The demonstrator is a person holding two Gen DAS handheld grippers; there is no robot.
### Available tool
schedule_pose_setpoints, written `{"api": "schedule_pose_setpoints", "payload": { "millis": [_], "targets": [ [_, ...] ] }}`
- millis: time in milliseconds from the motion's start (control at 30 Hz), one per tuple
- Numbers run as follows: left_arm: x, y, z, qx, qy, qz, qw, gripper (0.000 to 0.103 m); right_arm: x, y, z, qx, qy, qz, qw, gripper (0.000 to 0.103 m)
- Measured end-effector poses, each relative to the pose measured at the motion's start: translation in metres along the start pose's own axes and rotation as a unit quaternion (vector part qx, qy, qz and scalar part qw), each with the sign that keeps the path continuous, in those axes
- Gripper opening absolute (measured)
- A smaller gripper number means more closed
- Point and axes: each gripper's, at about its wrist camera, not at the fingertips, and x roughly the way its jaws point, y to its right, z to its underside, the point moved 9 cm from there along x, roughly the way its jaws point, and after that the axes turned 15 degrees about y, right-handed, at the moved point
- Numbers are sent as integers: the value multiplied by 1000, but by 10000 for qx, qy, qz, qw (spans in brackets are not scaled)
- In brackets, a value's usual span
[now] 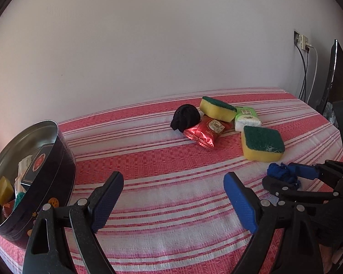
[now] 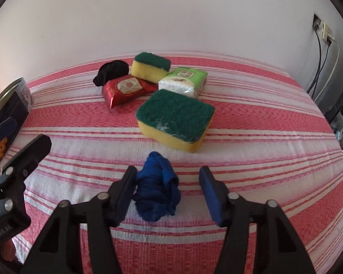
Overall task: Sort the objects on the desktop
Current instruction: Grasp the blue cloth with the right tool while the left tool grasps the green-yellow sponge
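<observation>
Although several things already lie inside the dark tin (image 1: 57, 159) at nine o'clock in the left wrist view, among them a yellow sponge piece, a dark box with a red label and what looks like a white packet, the sorting seems well short of done. The tin's outside shows orange cartoon lettering, too cut off to read.

The left gripper (image 1: 173, 202) hangs empty at six o'clock, its jaws wide apart over bare striped cloth (image 1: 148, 239).

Toward twelve o'clock a cluster waits on the cloth: a black fabric bundle (image 1: 185, 117), a red foil packet (image 1: 205, 132) with a cream round label whose print is too small to read, a far sponge (image 1: 217, 109), a green-and-white tissue pack (image 1: 247, 118) with two small code squares, and a near sponge (image 1: 261, 143).

At four o'clock the right gripper (image 2: 168, 193) straddles the crumpled blue cloth (image 2: 157, 189). In its own view the left pad touches the cloth and the right pad stands clear, so nothing is clamped yet.

The gripper body at that view's left edge carries lettering ending "Robot.AI".
</observation>
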Motion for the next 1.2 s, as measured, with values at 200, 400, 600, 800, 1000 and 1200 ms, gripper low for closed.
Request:
{"api": "schedule_pose_setpoints", "payload": {
  "millis": [200, 400, 600, 800, 1000, 1200],
  "targets": [
    [12, 26, -4, -81, -149, 454, 9988, 91, -21, 29, -9, 403, 443, 64, 9982, 36],
    [34, 87, -16, 174, -297, 1035, 9940, 91, -46, 108, -40, 1095, 1344, 1283, 9765, 36],
    [76, 136, -9, 524, -705, 975, 9914, 91, -46, 142, -41, 1460, 1599, 1617, 9628, 36],
    [100, 151, -5, 574, -1024, 806, 9898, 91, -47, 147, -40, 1701, 1635, 1383, 9619, 36],
    [104, 155, -2, 422, -1129, 876, 9888, 73, -50, 136, -43, 1481, 1749, 1323, 9643, 36],
    [95, 153, -12, 469, -797, 681, 9934, 71, -53, 137, -43, 1522, 1867, 1312, 9617, 36]
  ]
}}
